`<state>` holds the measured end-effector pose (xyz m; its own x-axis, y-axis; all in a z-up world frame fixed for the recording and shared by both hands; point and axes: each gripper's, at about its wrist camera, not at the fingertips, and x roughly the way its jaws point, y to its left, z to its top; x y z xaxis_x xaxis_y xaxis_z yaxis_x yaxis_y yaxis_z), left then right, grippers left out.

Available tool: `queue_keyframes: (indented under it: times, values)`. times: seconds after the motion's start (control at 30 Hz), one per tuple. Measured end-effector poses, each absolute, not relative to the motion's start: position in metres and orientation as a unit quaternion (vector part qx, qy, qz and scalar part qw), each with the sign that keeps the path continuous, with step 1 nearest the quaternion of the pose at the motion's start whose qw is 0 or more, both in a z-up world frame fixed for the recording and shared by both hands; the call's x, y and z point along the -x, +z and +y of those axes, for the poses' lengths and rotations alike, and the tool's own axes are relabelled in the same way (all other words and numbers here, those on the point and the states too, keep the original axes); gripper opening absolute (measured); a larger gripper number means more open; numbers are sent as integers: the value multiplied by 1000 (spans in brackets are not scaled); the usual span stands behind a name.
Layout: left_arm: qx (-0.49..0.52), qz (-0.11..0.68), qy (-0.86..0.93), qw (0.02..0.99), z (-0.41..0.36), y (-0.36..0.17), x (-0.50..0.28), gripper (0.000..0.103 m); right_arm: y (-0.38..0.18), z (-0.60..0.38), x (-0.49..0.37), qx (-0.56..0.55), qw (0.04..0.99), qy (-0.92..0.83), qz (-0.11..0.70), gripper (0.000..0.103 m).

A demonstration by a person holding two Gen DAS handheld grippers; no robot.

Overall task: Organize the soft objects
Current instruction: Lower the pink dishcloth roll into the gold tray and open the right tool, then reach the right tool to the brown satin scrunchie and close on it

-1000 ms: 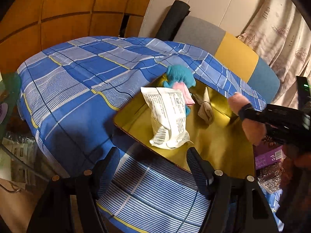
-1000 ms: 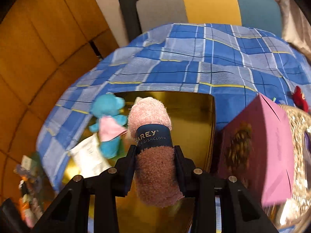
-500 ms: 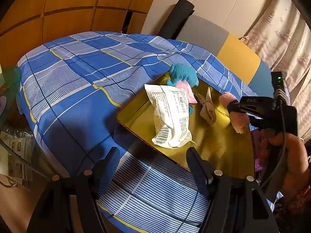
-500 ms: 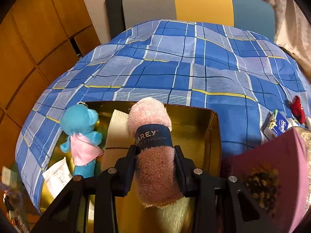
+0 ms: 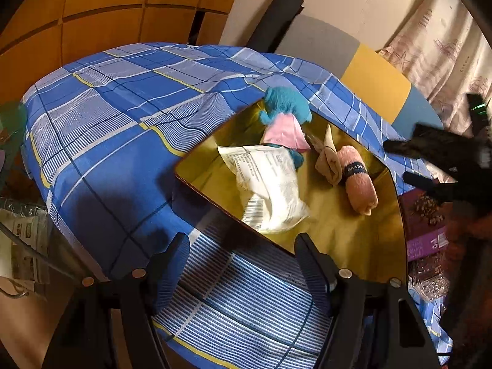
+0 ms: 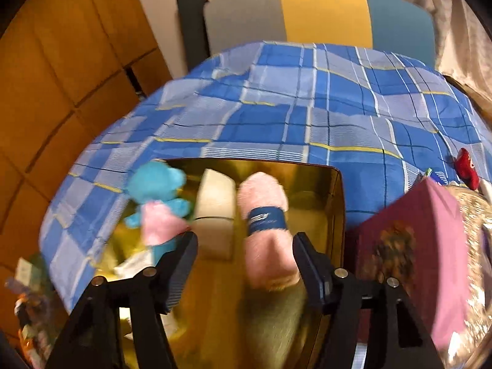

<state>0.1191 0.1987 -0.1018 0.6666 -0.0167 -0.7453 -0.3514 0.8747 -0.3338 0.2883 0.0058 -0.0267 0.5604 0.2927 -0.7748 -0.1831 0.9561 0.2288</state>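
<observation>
A gold tray (image 5: 344, 233) lies on the blue plaid cloth (image 5: 107, 141). In it lie a rolled pink dishcloth with a blue band (image 5: 358, 181), a folded beige cloth (image 5: 329, 156), a blue plush toy with a pink cape (image 5: 284, 117) and a white packet (image 5: 267, 184). My right gripper (image 6: 243, 264) is open, its fingers apart on either side of the pink dishcloth (image 6: 266, 224), which rests on the tray (image 6: 332, 215). It also shows in the left wrist view (image 5: 396, 161). My left gripper (image 5: 243, 264) is open and empty, over the tray's near edge.
A purple box (image 6: 430, 246) stands right of the tray, beside a glittery bag (image 6: 479, 246). A small red toy (image 6: 467, 166) lies on the cloth at far right. A grey, yellow and teal headboard (image 6: 319, 12) is behind. Papers and clutter (image 5: 21, 236) sit low left.
My right gripper lowered the pink dishcloth into the tray beside the beige cloth, opened and let it go. The left gripper stayed open and shifted only slightly.
</observation>
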Motion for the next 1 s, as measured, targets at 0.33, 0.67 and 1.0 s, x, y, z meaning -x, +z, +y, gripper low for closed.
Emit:
queue_keyframes:
  times: [0.33,0.67,1.0]
  values:
    - [220,385,43,895,173,-89,-113,72,33,-50,-198,-70,910,171,370,73]
    - [162,401,-56,900,99,-90,-103,72,25,-210,-133,-109,924,37,363,78]
    - [105,429,-157,884,23,-91,-83,72,-43,-367,-110,-86,894,-111,426,86]
